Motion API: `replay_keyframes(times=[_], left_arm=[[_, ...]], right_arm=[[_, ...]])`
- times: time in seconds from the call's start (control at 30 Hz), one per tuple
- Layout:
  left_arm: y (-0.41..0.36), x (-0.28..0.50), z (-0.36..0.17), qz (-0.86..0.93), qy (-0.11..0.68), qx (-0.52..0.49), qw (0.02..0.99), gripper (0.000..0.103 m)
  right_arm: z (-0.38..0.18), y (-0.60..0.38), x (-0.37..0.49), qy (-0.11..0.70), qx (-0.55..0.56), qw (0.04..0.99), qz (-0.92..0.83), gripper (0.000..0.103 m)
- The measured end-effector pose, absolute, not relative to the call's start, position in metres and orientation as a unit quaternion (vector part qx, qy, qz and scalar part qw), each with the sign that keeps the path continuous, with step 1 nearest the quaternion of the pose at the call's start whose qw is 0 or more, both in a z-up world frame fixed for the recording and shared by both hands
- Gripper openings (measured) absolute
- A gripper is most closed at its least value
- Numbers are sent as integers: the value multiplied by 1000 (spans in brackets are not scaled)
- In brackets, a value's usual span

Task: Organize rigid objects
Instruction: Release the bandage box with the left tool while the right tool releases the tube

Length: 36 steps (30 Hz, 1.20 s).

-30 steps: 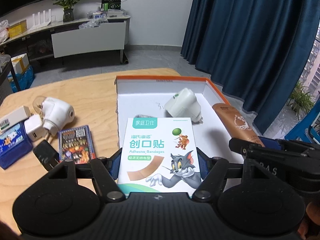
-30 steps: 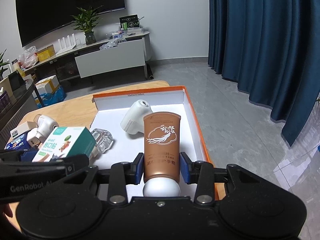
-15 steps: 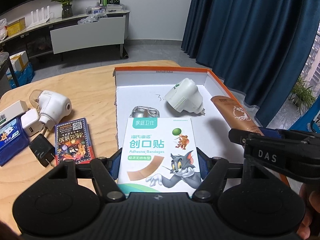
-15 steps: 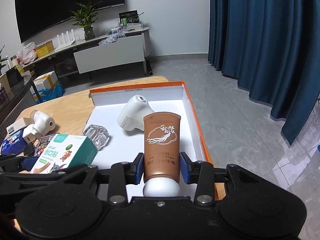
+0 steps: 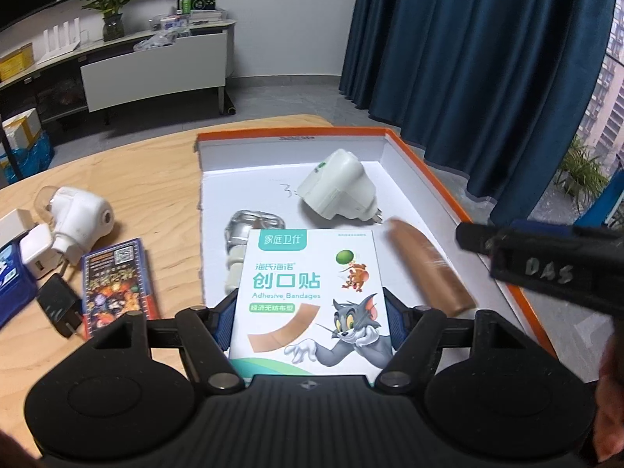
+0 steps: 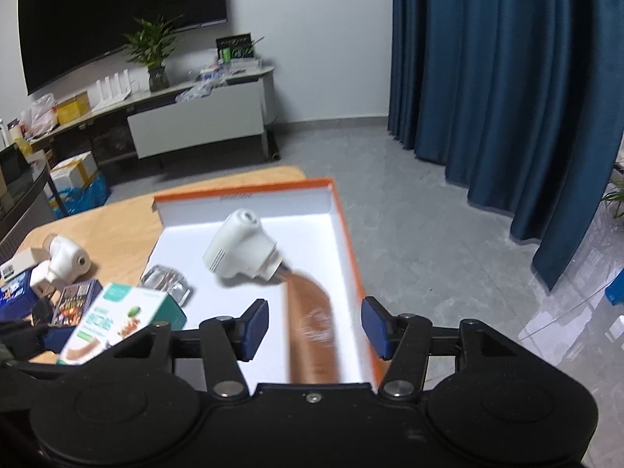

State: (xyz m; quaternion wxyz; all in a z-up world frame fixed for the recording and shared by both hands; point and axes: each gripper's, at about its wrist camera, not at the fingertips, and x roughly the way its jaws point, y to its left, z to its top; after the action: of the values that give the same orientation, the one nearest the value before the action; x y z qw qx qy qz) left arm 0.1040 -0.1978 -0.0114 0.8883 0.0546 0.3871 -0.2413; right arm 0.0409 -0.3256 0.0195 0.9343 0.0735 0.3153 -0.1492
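My left gripper [image 5: 310, 312] is shut on a white and teal adhesive bandage box [image 5: 308, 296], held over the front of the orange-rimmed white box [image 5: 405, 144]. My right gripper [image 6: 316, 325] is open. The brown tube [image 6: 312, 327] lies blurred between its fingers, free of the pads, inside the white box [image 6: 343, 234]. The tube also shows in the left wrist view [image 5: 429, 269], with the right gripper [image 5: 546, 269] beside it. A white plug adapter [image 5: 339, 191] and a clear glass piece [image 5: 249, 230] lie in the box.
On the wooden table [image 5: 148, 179] left of the box lie a white night-light plug [image 5: 78, 214], a white charger [image 5: 35, 261], a black charger [image 5: 60, 308], a colourful card pack [image 5: 117, 277] and a blue box [image 5: 11, 288]. Curtains hang at the right.
My right gripper has opened and let go of the brown tube, which has dropped into the box. My left gripper still holds the bandage box.
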Motion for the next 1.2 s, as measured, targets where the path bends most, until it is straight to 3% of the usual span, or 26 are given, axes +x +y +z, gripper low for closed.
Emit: replay_keyframes(times=[0.13,0.2,0.23,1.2], left_arm=[[-208,104,-17,-263,400,58,876,73],[-208,99,-16,-268,396,61,876,85],[-206,98,-14,-270,392,60,878,87],[-50,106,17,-139,377,19,915,82]], right_arm=[[25,-326,37,306,66,936,-160,69],[28,-325,35,303,64,937,-159,70],[29,-325,35,301,64,938,-159,72],[27,-188,83,331,32,943,-13,78]])
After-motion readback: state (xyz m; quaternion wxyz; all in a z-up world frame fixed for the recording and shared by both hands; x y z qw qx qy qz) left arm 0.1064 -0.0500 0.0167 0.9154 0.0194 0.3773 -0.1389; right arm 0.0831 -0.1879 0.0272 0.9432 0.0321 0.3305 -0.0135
